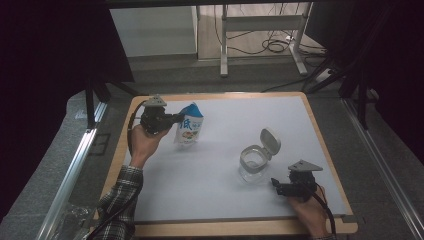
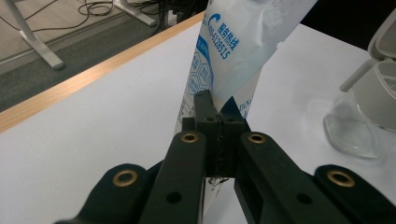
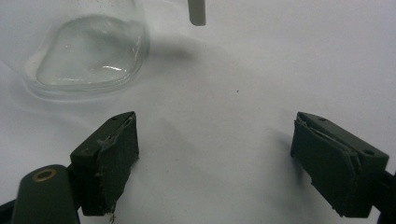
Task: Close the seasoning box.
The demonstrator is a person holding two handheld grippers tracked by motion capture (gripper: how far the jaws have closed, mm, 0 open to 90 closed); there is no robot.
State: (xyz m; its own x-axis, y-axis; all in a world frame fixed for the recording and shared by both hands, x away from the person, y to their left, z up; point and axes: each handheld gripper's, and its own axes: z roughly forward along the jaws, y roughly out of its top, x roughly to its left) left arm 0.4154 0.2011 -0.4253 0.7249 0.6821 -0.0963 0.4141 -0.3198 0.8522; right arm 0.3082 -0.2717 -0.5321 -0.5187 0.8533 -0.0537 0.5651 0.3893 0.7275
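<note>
High view: left gripper (image 1: 176, 119) at the table's far-left pinches a blue-and-white bag (image 1: 189, 125), bag upright and seemingly just off or barely on the white table (image 1: 225, 200); glass jar (image 1: 253, 162) with its flip lid (image 1: 270, 140) standing open sits right of centre, well apart from the bag; right gripper (image 1: 276, 186) low near the front-right, just beside the jar's base, holding nothing. Risk, as a judgement: the hold is on a thin side edge, so the bag could slip or swing on the way to the jar and spill or miss the mouth; the open lid leans over the far rim and could get knocked; jar is loose, so a bump from the bag might slide or tip it unless the right gripper steadies it. Left gripper view: jaws closed tight together on a fold of the bag's edge, printed bag rising above them, jar at right edge (image 2: 369, 112), table's wood edge (image 2: 93, 79) behind. Right gripper view: jaws spread wide with bare table between them, pads (image 3: 114, 154) touching nothing, jar's glass base (image 3: 88, 51) ahead at upper left, near but apart.
</note>
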